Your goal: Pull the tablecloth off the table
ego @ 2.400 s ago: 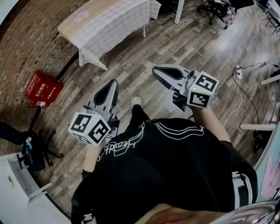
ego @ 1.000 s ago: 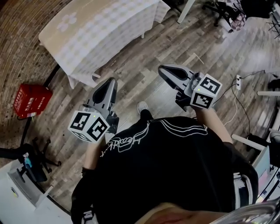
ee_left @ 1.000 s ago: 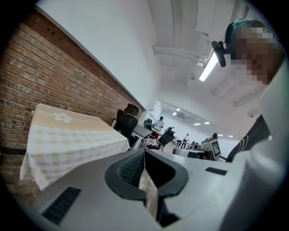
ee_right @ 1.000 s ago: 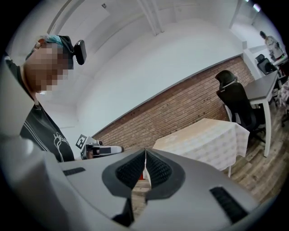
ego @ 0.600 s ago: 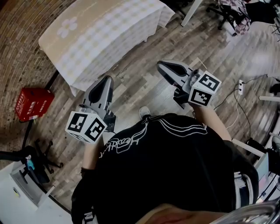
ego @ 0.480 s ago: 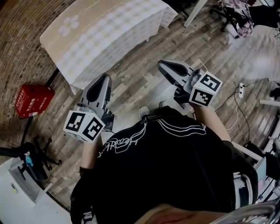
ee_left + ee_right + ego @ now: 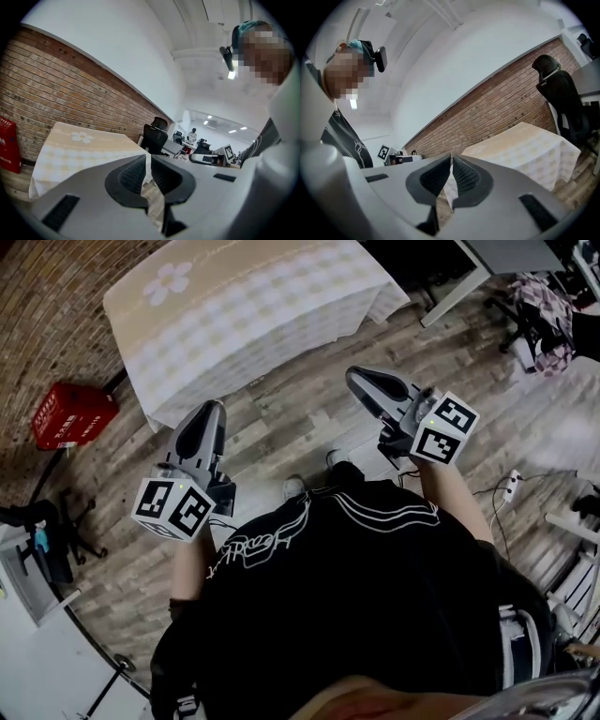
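Ahead by the brick wall (image 7: 56, 306) | tablecloth (image 7: 253, 306) draped flat | left hand-held gripper (image 7: 212, 411) closed, empty, near its front edge, not touching | right hand-held gripper (image 7: 362, 380) closed, empty, likewise apart

Tablecloth (image 7: 253, 306) now larger and nearer in head view, shifted from upper left toward top centre. Left tongs (image 7: 212, 411) have closed in near its hanging corner; earlier well apart. Right tongs (image 7: 362, 379) likewise nearer cloth's near edge. Power strip (image 7: 511, 486) has slid lower along right side. Second shoe (image 7: 337, 458) now shows beside first shoe (image 7: 293, 487).
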Demonstrator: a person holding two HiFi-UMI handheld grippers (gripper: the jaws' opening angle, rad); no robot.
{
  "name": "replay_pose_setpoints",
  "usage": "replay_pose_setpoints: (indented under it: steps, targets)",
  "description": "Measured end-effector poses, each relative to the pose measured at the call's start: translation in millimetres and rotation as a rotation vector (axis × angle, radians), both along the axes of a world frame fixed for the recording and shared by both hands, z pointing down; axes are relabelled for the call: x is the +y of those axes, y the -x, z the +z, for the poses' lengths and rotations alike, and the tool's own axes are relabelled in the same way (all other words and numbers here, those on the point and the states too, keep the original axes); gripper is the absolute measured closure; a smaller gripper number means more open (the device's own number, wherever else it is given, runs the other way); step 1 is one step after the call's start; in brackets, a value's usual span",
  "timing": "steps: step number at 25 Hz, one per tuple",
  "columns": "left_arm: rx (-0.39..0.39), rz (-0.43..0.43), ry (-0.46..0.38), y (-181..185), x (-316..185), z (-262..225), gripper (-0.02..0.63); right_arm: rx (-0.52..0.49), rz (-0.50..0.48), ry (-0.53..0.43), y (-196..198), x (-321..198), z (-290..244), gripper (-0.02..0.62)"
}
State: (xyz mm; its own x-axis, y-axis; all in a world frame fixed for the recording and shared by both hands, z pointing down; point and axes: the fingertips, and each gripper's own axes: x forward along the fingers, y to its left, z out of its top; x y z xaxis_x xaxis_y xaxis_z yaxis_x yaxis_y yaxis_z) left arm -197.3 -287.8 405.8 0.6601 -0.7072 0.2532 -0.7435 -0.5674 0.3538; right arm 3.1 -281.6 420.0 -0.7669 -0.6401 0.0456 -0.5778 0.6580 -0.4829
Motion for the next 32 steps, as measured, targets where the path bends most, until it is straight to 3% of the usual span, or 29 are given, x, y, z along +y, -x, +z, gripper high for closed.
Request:
replay_pose_setpoints:
  steps: [6, 11, 18, 24, 28, 32]
  targets:
    - [-0.058, -0.164, -0.006, -12.0, -19.7, 21.5, 0.549, 0.043, -0.022, 0.005, -60.1, -46.9, 16.7, 0.597]
    - [-0.070, -0.298, 0.026, -3.4, -21.0, 52.2, 0.485, 0.143, -0.063, -0.014, -96.1, -76.8, 47.0, 0.586]
    - [-0.125, -0.502, 0.064, 18.6, -31.8, 109.0, 0.440, 0.328, -0.020, 0.033, -178.8, -126.7, 122.4, 0.481]
    - [-0.163, -0.676, 0.081, 107.2, -36.8, 148.6, 0.429, 0.356, 0.107, 0.136, -186.9, -160.3, 180.6, 0.439]
    - [-0.279, -0.765, 0.122, 150.2, -43.0, 185.0, 0.391, 0.476, 0.156, 0.130, -203.3, -191.5, 210.0, 0.416]
    - [-0.313, -0.820, 0.180, 199.4, -50.4, 218.1, 0.366, 0.570, 0.226, 0.133, -205.8, -225.4, 230.6, 0.382]
